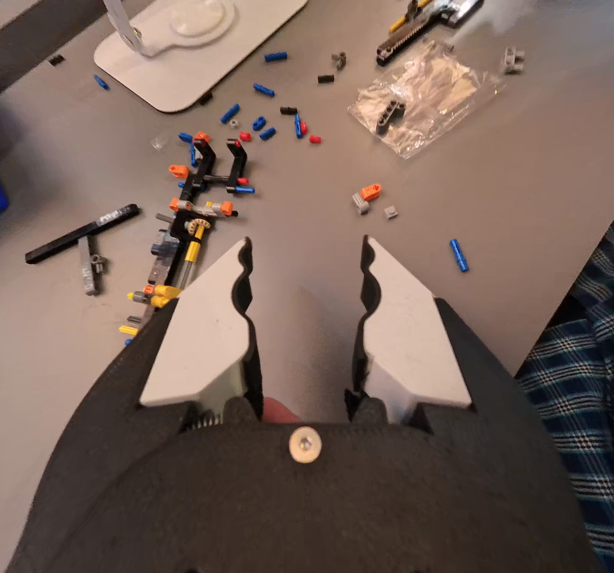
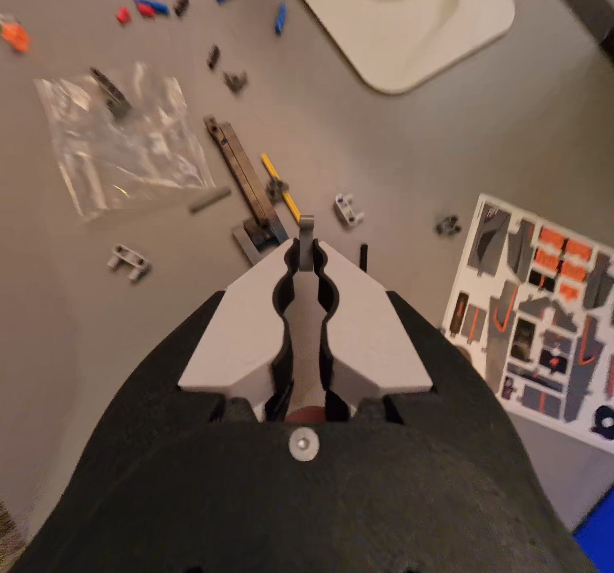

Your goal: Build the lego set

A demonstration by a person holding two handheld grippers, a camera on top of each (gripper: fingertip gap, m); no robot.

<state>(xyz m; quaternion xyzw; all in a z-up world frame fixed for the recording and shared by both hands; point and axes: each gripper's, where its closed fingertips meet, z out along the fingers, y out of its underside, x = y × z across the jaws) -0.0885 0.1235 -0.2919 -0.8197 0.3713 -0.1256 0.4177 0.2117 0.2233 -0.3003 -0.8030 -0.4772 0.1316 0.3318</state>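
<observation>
In the left wrist view my left gripper (image 1: 306, 241) is open and empty above the grey table, just right of a partly built black, orange and yellow lego assembly (image 1: 199, 208). Loose blue pins (image 1: 264, 90) and red pieces (image 1: 245, 136) lie beyond it. In the right wrist view my right gripper (image 2: 305, 241) is shut on a slim grey lego piece (image 2: 306, 224) that sticks out past the fingertips. It sits at the near end of a long black beam assembly (image 2: 246, 184) with a yellow axle (image 2: 280, 188). That assembly also shows in the left wrist view (image 1: 403, 37).
A white lamp base (image 1: 199, 41) stands at the back. A clear plastic bag (image 1: 422, 101) holds a dark beam. A sticker sheet (image 2: 531, 307) lies right of my right gripper. Grey connectors (image 2: 347, 206) are scattered around. The table edge and plaid cloth (image 1: 571, 391) are at right. Left tips to right tips: about 35 centimetres.
</observation>
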